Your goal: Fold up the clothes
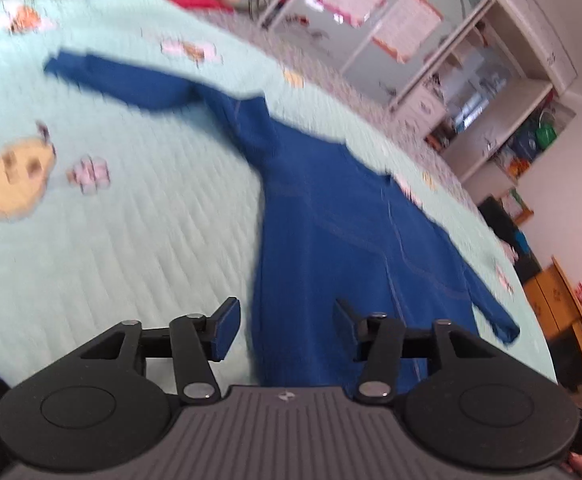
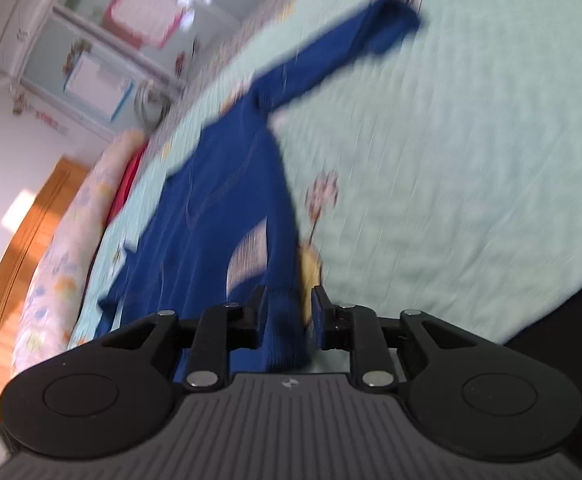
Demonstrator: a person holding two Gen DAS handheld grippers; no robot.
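We note the dark blue long-sleeved knit garment [image 1: 331,208] lying spread flat on the pale mint quilted bedspread with cartoon prints [image 1: 131,220], both sleeves out to the sides. Its long axis, hem to collar, runs straight away from both claws, hem edge nearest us.

The left gripper [image 1: 287,330] stands wide open, fingers apart and empty, at the garment's near left hem corner; whether it touches the cloth we cannot tell. The right gripper [image 2: 289,308] is narrowed, with the right hem edge between its fingers; the blur leaves it unsettled whether the pads actually pinch the fabric. We judge the right the further along.

Beyond the garment's collar stands a white shelving unit [image 1: 471,80]. The sheets pinned on it are too blurred to read, and we see no brand or label.
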